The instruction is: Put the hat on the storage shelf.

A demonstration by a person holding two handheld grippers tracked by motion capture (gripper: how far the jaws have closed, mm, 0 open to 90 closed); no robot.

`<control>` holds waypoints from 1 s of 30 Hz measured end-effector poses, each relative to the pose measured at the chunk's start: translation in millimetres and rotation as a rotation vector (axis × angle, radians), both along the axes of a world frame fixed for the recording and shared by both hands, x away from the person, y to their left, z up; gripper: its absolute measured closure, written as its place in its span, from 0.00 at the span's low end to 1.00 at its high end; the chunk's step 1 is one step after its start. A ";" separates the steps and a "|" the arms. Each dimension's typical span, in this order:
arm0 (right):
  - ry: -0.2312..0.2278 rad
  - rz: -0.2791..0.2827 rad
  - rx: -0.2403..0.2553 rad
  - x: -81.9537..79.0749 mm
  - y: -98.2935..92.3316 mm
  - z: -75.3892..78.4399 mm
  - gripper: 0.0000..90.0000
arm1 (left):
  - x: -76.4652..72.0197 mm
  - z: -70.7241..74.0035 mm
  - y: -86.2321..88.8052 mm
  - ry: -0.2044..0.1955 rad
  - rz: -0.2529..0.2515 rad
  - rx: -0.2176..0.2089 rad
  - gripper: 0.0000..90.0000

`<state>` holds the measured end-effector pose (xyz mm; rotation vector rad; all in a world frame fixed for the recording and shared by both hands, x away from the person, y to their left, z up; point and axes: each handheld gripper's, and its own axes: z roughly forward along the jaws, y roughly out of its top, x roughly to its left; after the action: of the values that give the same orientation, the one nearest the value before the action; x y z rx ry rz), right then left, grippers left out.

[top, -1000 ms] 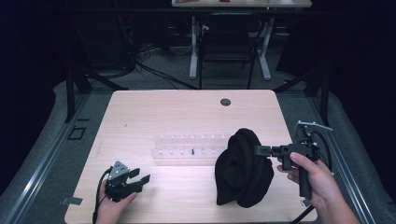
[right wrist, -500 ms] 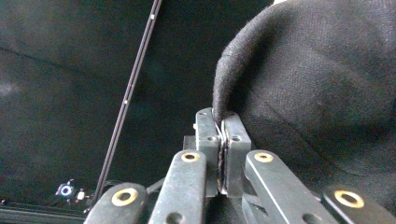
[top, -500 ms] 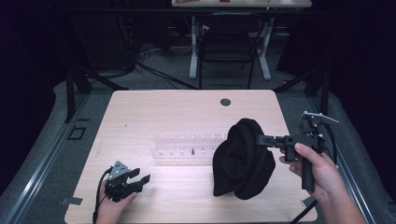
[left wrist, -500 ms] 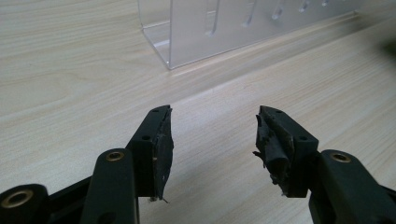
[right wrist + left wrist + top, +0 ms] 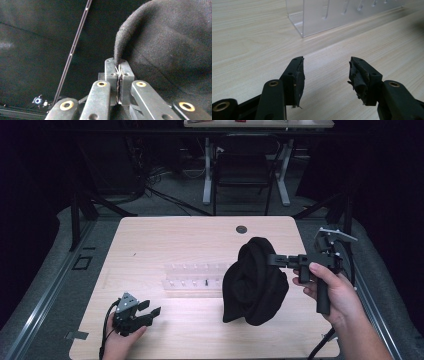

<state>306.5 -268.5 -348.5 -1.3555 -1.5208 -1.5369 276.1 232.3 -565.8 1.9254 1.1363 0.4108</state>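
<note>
**Black cloth lifted off the bench**

Compared with a second ago, my right gripper (image 5: 272, 260) sits higher and the black cloth (image 5: 255, 282) hangs further up with it, its lower fold now only just at the wood near the right half of the front edge. My left gripper (image 5: 145, 311) has not shifted.

Nearest me, at the front left corner of the bench (image 5: 165, 235), my left gripper rests low over the wood, jaws spread wide with nothing between them; its worn pads (image 5: 298, 80) face bare wood. My right gripper's jaws are pressed tight together on a pinched edge of the black cloth (image 5: 172, 50), which bulges and drapes below them.

Farther back, mid-bench, lies the clear plastic rack (image 5: 195, 276) with its rows of slots; one small dark piece (image 5: 206, 282) stands in it, and I cannot tell what it is. The cloth covers the rack's right end.
</note>
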 end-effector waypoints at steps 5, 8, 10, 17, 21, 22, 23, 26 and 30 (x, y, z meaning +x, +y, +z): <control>-0.015 0.015 0.002 3.8 7.5 7.8 0.98 | 0.3 0.0 0.3 0.000 0.000 0.000 0.51; -0.024 0.013 0.008 6.2 13.6 13.3 0.98 | 0.2 0.0 0.1 0.001 -0.001 0.000 0.51; -0.030 0.017 0.002 8.1 17.0 16.9 0.98 | 0.2 0.0 0.3 0.000 -0.001 0.000 0.51; -0.036 0.025 -0.003 16.7 28.2 25.3 0.98 | 0.2 0.9 1.1 0.003 -0.002 0.002 0.51; -0.038 0.035 -0.013 21.7 33.6 28.4 0.98 | 0.5 0.7 1.0 0.002 -0.002 0.002 0.51; -0.034 0.035 -0.014 23.1 34.9 29.2 0.98 | 0.5 0.8 1.0 0.002 -0.002 0.003 0.51; -0.036 0.035 -0.012 24.5 36.5 29.4 0.98 | 0.5 0.8 1.0 0.004 -0.003 0.004 0.51; -0.043 0.039 -0.017 28.9 40.9 29.9 0.98 | 0.6 0.7 0.9 0.003 -0.006 0.002 0.51; -0.048 0.037 -0.035 34.9 48.0 30.0 0.98 | 0.7 0.6 0.9 0.000 -0.003 0.000 0.51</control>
<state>341.3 -220.5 -318.5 -1.3111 -1.6001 -1.5364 276.8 233.2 -565.2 1.9273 1.1332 0.4091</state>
